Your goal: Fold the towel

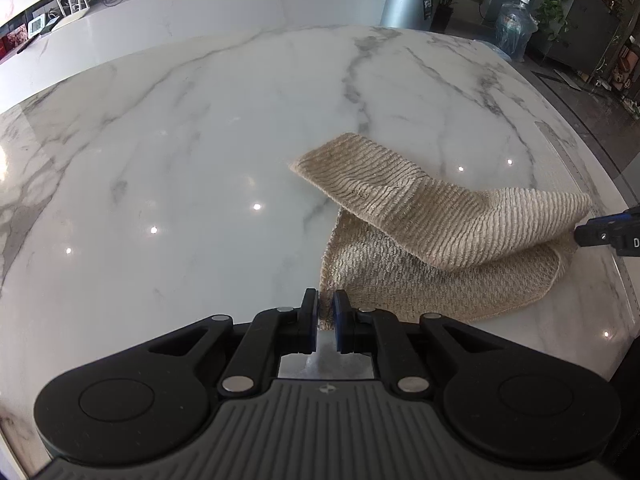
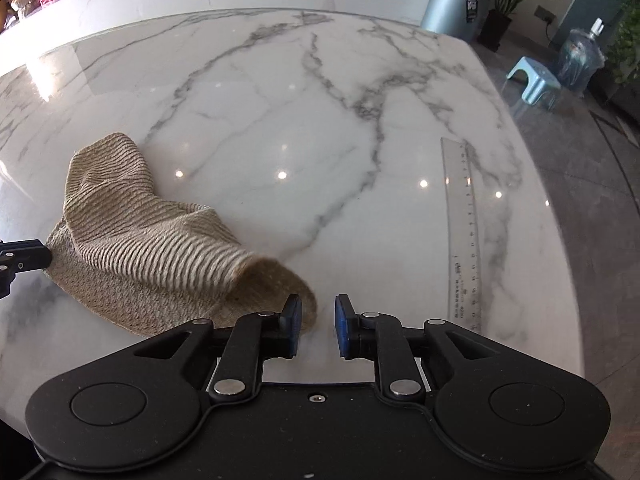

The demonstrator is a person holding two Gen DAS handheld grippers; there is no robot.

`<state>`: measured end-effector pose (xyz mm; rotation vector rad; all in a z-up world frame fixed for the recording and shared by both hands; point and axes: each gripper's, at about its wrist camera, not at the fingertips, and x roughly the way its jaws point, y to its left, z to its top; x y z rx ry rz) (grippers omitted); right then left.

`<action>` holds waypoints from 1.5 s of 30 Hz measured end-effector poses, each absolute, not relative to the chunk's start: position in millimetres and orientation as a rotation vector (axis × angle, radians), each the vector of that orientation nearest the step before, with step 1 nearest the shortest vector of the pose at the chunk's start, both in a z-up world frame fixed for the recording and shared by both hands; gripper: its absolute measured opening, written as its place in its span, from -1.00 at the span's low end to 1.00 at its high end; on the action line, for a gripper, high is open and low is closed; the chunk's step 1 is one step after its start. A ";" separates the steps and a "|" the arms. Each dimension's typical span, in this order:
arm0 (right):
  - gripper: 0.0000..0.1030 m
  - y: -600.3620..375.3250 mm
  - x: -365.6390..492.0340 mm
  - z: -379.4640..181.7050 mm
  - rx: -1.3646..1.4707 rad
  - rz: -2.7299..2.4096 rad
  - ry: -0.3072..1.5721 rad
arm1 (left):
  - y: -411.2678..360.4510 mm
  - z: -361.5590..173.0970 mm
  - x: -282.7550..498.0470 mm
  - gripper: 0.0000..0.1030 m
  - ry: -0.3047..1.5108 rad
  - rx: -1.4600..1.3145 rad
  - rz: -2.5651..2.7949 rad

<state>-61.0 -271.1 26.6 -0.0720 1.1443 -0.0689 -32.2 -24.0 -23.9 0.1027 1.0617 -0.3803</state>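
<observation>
A shiny white marble table (image 1: pixel 180 152) filled the room's middle. The left tongs (image 1: pixel 326 320) were pinched on a corner of the tan towel (image 1: pixel 432 232), which lay half folded at their 2 o'clock. The right tongs (image 2: pixel 316 326) stood apart, holding nothing, the towel's edge beside them. A clear ruler (image 2: pixel 464 232) lay at their 1 o'clock.

The towel (image 2: pixel 152 248) lies on the table (image 2: pixel 320 120), well left of the ruler (image 2: pixel 464 232).
</observation>
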 end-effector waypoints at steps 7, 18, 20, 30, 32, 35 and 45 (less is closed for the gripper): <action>-0.16 -225.8 -76.8 50.4 -0.218 0.254 1.023 | -27.5 -23.2 -32.4 -0.84 1.068 0.104 -0.359; -0.13 -212.9 -74.0 47.7 -0.325 0.276 1.046 | -25.8 -22.9 -35.9 -0.84 1.076 0.092 -0.347; -0.13 -221.6 -76.3 49.8 -0.340 0.254 1.058 | -25.8 -22.9 -36.2 -0.84 1.075 0.092 -0.347; -0.13 -229.4 -89.8 77.9 -0.307 0.343 1.020 | -27.1 -22.8 -36.5 -0.84 1.079 0.109 -0.348; -0.13 -218.1 -84.7 78.1 -0.305 0.390 1.003 | -26.8 -22.9 -36.7 -0.84 1.077 0.110 -0.350; -0.14 -194.5 -72.5 65.7 -0.322 0.451 1.002 | -25.6 -22.9 -37.0 -0.88 1.075 0.104 -0.358; -0.32 -129.0 -17.0 20.0 -0.310 0.519 1.065 | -19.6 -21.5 -36.6 -0.89 1.084 0.077 -0.380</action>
